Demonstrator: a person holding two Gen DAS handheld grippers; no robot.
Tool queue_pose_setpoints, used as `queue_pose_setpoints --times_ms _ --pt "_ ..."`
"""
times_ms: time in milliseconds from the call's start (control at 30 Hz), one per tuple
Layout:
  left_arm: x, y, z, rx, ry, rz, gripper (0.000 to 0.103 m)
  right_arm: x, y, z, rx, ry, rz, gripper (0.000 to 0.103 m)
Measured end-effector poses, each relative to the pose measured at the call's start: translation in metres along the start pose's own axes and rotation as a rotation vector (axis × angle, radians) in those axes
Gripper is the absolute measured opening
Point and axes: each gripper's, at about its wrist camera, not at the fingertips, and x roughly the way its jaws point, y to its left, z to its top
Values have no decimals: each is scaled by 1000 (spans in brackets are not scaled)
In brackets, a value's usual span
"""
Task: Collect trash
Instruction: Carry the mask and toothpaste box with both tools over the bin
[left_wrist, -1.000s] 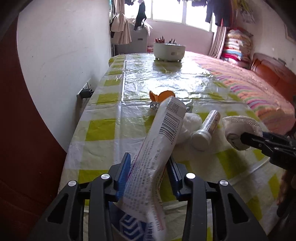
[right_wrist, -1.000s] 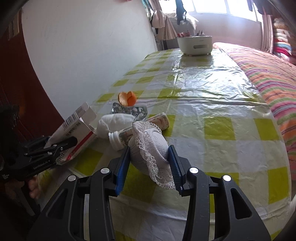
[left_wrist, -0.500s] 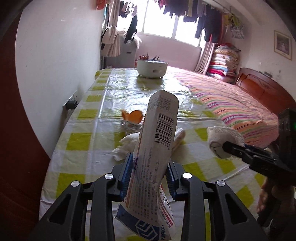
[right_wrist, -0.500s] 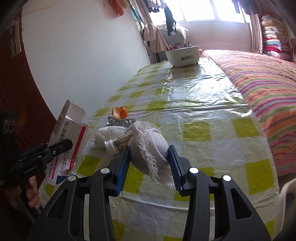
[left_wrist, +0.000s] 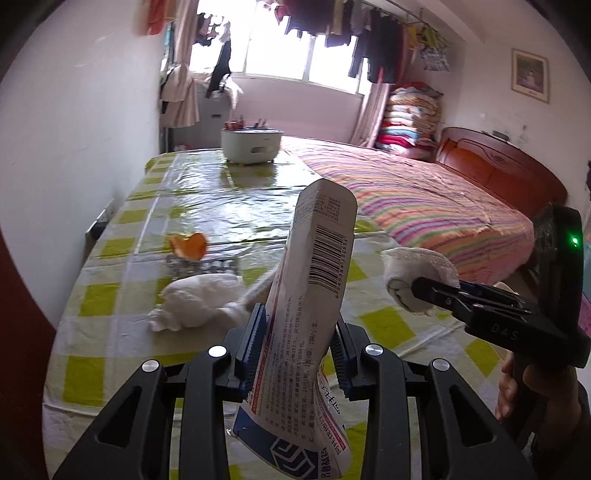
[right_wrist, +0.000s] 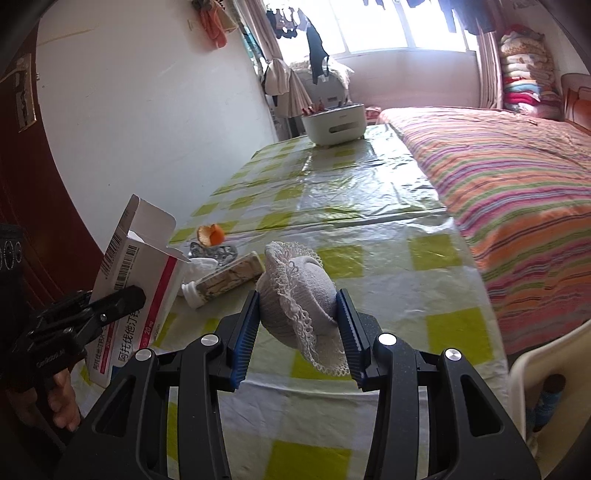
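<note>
Both grippers have lifted back from the table (left_wrist: 122, 343): left gripper (left_wrist: 298, 343) clamps medicine box (left_wrist: 314, 295), right gripper (right_wrist: 298, 325) clamps lace-trimmed sock (right_wrist: 299, 295); tissue (left_wrist: 199, 299) at 10 o'clock.

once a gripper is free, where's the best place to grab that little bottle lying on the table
Probably across the middle of the bottle, coming down from above with the jaws straddling its width. It lies on its side, white cap toward the near table edge, so the straight body gives two parallel faces. The crumpled tissue crowds its far side, so stay clear of that.
</note>
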Motion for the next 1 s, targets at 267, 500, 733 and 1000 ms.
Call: queue_pose_setpoints --times_ms 267,500,733,1000 --pt "8 -30 -2 51 13 -44 33 -16 -18 -4 15 -16 -37 41" --pt "13 -56 -2 80 21 -79 33 -30 -31 -8 23 -31 -69 41" --pt "22 -84 0 118 28 -124 33 -48 -59 -12 60 -56 -111 41" --pt "33 -121 2 152 34 -182 33 -71 -91 -18 108 -85 -156 41"
